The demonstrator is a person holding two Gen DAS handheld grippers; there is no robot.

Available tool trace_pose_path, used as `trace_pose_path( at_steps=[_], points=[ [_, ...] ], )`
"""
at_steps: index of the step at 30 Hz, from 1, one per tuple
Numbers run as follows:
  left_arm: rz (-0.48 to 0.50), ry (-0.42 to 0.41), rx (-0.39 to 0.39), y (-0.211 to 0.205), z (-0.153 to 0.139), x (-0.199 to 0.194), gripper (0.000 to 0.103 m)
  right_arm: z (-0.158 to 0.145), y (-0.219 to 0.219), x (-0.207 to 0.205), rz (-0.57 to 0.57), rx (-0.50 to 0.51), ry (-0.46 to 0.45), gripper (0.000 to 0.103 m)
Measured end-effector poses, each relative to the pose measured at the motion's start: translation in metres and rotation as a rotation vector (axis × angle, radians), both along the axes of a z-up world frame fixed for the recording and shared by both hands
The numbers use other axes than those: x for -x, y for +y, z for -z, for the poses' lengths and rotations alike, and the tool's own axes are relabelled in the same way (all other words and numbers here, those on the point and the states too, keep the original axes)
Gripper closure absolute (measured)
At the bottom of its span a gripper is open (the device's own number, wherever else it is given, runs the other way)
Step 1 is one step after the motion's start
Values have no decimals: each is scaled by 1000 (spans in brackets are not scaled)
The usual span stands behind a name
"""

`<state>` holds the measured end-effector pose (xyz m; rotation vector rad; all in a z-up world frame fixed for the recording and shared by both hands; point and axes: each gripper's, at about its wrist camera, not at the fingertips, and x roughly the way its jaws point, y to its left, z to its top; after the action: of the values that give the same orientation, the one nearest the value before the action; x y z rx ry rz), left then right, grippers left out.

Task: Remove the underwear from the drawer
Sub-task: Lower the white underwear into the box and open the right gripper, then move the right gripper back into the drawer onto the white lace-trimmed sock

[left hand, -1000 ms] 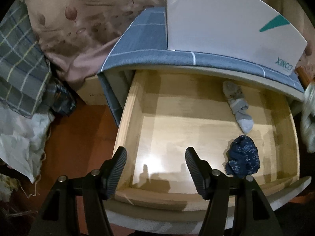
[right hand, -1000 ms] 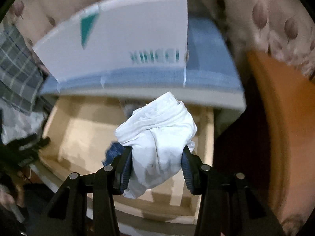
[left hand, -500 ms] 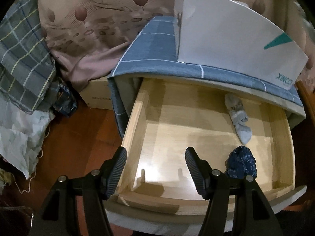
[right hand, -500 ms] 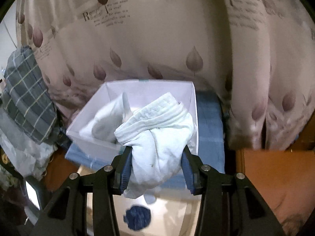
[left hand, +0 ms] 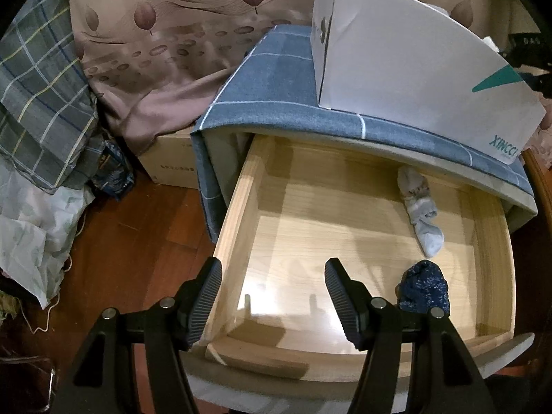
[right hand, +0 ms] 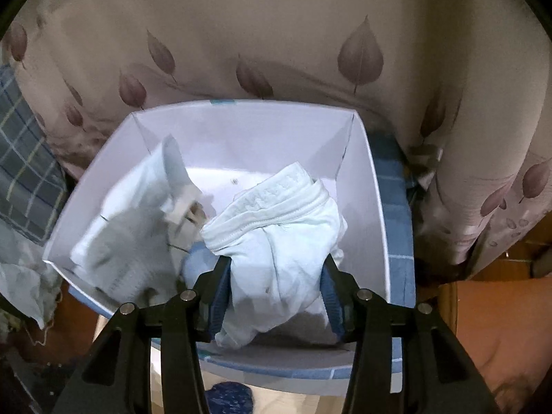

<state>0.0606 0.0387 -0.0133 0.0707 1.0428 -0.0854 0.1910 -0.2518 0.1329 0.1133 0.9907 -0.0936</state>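
My right gripper [right hand: 276,289] is shut on a bundle of white underwear [right hand: 276,241] and holds it over the open white box [right hand: 365,207]. Other pale garments [right hand: 138,227] lie in the box's left half. My left gripper [left hand: 272,293] is open and empty above the front left corner of the open wooden drawer [left hand: 234,227]. In the drawer lie a grey-white sock [left hand: 419,210] at the back right and a dark blue speckled bundle [left hand: 424,291] at the front right. The blue bundle also shows at the bottom of the right wrist view [right hand: 227,396].
The white box [left hand: 414,79] stands on the nightstand's blue checked cloth [left hand: 276,96]. A leaf-patterned curtain [right hand: 276,34] hangs behind. A cardboard box [left hand: 172,165], plaid fabric [left hand: 38,110] and white plastic [left hand: 31,220] lie on the wooden floor [left hand: 138,241] to the left.
My right gripper has lifted the white underwear out of the drawer and brought it up over the white box. My left gripper has drawn back and up a little, still open.
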Motion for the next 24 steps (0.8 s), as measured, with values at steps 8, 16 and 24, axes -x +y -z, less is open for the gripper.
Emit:
trace_pose_path(
  at_steps=[8, 16, 24],
  points=[
    [-10, 3, -2, 0, 1, -1, 39, -15, 0, 13, 7, 21, -40, 40],
    [-33, 9, 3, 4, 1, -1, 39, -63, 17, 79, -81, 53, -209, 36],
    [-87, 0, 29, 17, -2, 0, 39, -27, 45, 145, -212, 40, -174, 40]
  ],
)
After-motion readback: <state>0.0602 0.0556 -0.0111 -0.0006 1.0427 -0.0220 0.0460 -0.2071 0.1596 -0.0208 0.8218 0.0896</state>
